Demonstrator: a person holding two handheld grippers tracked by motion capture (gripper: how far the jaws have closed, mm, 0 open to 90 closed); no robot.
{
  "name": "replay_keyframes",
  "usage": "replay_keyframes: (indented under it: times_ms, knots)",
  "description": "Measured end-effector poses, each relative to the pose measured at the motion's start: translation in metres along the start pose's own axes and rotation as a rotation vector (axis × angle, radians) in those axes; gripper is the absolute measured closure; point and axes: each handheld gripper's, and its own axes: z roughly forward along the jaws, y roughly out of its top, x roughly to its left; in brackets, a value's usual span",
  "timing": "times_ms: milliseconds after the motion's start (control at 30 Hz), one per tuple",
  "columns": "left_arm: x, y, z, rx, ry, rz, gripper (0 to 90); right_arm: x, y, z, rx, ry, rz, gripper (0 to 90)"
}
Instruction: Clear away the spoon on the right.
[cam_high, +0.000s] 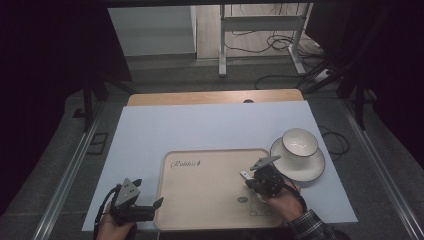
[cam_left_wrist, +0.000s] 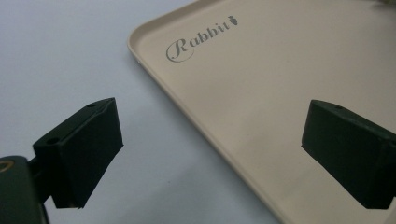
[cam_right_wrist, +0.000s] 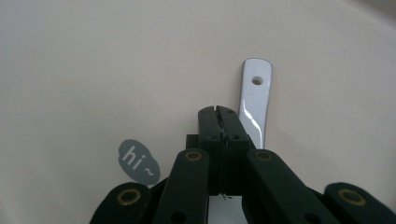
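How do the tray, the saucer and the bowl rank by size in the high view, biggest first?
1. The tray, by far the largest.
2. The saucer.
3. The bowl, standing on the saucer and narrower than it.

The beige rectangular plastic tray (cam_left_wrist: 261, 102) looks smooth and faintly satin, with grey printed lettering. Just beside the right gripper's (cam_right_wrist: 218, 112) closed matt black plastic jaws lies the white glossy spoon handle (cam_right_wrist: 254, 100), glazed like ceramic and catching light. The pale blue-white table cover (cam_left_wrist: 60, 60) under the left gripper's (cam_left_wrist: 210, 140) jaws appears matt and smooth.
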Motion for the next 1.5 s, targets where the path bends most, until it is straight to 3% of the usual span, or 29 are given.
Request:
replay_keyframes:
  times_ms: [100,700,967,1500]
  knots:
    - [0.0,0.0,0.0,0.0,0.0,0.001,4.9,-0.002,0.0,-0.002,-0.005,-0.024,0.002,90.0]
    - [-0.001,0.0,0.0,0.002,0.0,0.006,4.9,-0.027,-0.012,-0.006,-0.019,-0.058,0.078,89.9]
    - [0.0,0.0,0.0,0.002,-0.001,0.005,4.9,-0.028,-0.013,-0.007,-0.021,-0.065,0.082,89.6]
    - [0.002,0.0,-0.001,-0.003,-0.003,-0.017,4.8,-0.025,-0.011,-0.017,-0.09,-0.074,0.072,76.2]
